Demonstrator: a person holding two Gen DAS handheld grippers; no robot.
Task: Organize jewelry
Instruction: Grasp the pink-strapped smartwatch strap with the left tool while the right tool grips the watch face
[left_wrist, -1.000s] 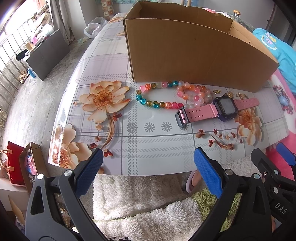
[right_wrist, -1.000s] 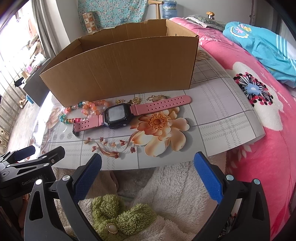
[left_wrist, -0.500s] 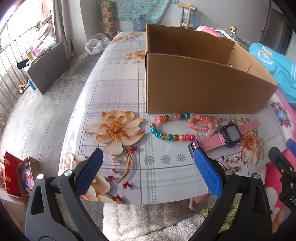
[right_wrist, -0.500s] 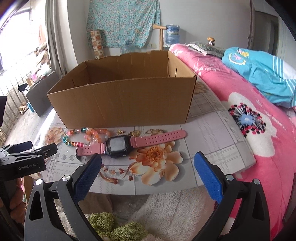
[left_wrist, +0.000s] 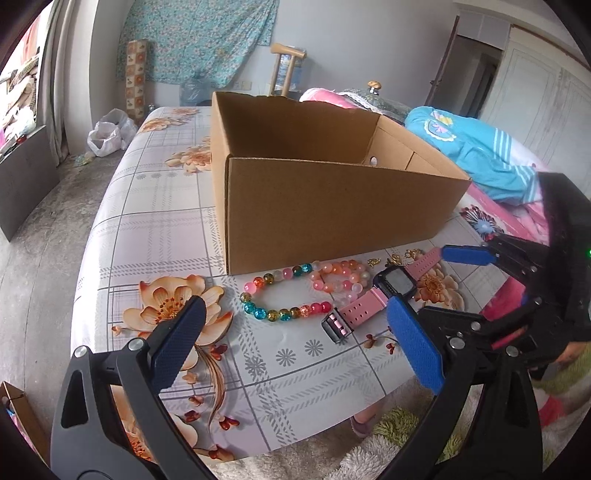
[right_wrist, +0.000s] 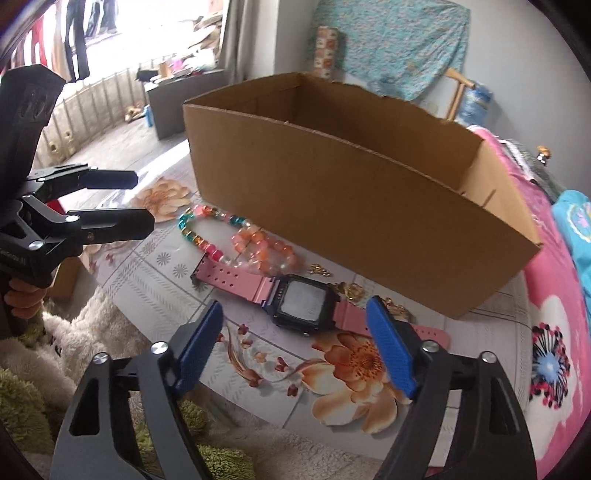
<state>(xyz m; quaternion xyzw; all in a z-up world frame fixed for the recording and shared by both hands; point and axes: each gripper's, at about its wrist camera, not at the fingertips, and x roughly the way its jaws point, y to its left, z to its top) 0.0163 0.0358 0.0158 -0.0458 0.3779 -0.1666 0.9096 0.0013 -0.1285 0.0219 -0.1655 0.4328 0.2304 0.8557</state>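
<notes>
A pink-strapped watch (right_wrist: 301, 304) with a black face lies on the flowered table, in front of an open cardboard box (right_wrist: 351, 192). My right gripper (right_wrist: 295, 332) hovers over it with its jaws closing. The watch face sits between the blue pads, which do not touch it. A multicoloured bead bracelet (left_wrist: 280, 295), a peach bead bracelet (left_wrist: 340, 277) and small gold pieces (left_wrist: 373, 261) lie beside the watch (left_wrist: 391, 284). My left gripper (left_wrist: 295, 343) is open and empty, near the table's front edge, short of the beads. In the right wrist view my left gripper (right_wrist: 136, 201) is at the left.
The table (left_wrist: 166, 229) carries a grey checked cloth with orange flowers. A bed with a pink blanket (right_wrist: 554, 295) and a blue garment (left_wrist: 480, 155) lies to the right. A fluffy white and green rug (right_wrist: 92, 332) is below the front edge. The box (left_wrist: 332, 210) stands behind the jewellery.
My right gripper has moved in over the watch, rolled, and narrowed its jaws. My left gripper has tilted up towards the box and stays open.
</notes>
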